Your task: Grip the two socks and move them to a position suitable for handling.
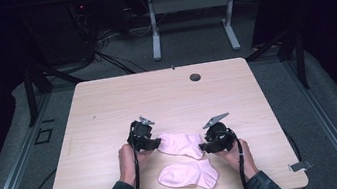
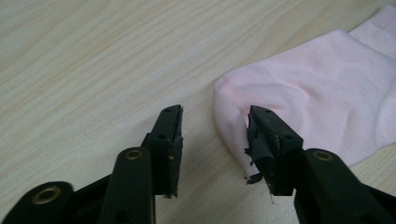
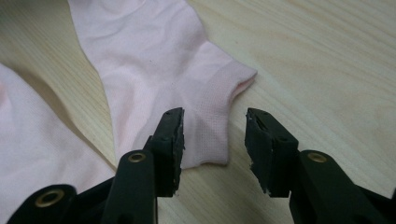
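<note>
Two pale pink socks lie on the wooden table (image 1: 108, 108), low in the centre of the high view, and nothing shows them paired or folded yet: the farther sock (image 1: 181, 144) stretches between the two grippers, while the nearer sock (image 1: 190, 175) rests just below it, close to the table's bottom edge. The left gripper (image 1: 156, 143) sits at the farther sock's left end; in the left gripper view its jaws stand apart and released, one over bare wood, the other just over the rounded toe (image 2: 233, 100). The right gripper (image 1: 204, 146) is at the opposite end, its jaws likewise spread and holding nothing, framing the ribbed cuff (image 3: 219, 112) in the right gripper view. Judging by this, the work appears to be at its start, with both ends about to be pinched. The rest of the tabletop is bare except for a small round grommet (image 1: 195, 77) toward the upper middle, well away; nothing blocks either approach.
</note>
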`<state>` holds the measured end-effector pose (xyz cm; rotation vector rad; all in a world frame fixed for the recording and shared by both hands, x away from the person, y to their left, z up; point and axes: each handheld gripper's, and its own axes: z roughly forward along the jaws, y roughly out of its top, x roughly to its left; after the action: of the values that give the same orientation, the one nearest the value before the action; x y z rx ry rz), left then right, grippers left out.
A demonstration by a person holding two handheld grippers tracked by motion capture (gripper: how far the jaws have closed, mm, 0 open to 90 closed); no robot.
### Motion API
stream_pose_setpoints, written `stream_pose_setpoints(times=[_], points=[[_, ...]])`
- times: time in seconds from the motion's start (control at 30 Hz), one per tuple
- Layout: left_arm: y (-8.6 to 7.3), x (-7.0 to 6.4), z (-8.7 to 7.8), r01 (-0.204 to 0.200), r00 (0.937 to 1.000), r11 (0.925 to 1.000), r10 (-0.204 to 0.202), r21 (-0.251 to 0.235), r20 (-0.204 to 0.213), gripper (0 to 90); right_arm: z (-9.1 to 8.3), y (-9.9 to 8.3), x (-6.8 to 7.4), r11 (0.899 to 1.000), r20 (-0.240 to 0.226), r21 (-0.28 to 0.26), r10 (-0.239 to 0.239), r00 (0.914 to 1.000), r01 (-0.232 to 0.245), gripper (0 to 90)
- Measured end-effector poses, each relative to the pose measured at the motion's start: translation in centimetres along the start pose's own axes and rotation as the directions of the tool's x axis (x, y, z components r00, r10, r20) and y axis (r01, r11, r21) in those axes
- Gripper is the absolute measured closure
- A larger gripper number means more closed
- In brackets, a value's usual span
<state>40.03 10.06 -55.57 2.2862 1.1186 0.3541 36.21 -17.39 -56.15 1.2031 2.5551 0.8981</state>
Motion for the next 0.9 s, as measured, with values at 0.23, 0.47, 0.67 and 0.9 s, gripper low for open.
stream_pose_setpoints(times=[0.23,0.47,0.67,0.9], points=[[0.0,-0.1,0.4,-0.010,0.9999,0.9998,0.010,0.015,0.007,60.9,0.3,-0.2,0.1,1.000,0.017,0.015,-0.026,0.9995,0.026,59.0],[-0.2,0.0,0.7,-0.001,0.9999,0.9999,0.001,0.016,0.016,64.1,0.3,-0.3,0.2,0.998,0.035,0.015,-0.058,0.9977,0.058,62.2],[-0.3,0.1,0.4,0.010,0.9998,0.9999,-0.010,0.007,0.019,65.4,0.3,-0.4,0.0,0.999,0.030,0.005,-0.038,0.9988,0.038,68.6],[-0.3,0.2,-0.4,0.022,0.9996,0.9995,-0.022,-0.021,0.016,59.1,-0.2,-0.5,-0.6,1.000,-0.011,-0.011,0.004,0.9999,-0.004,66.0]])
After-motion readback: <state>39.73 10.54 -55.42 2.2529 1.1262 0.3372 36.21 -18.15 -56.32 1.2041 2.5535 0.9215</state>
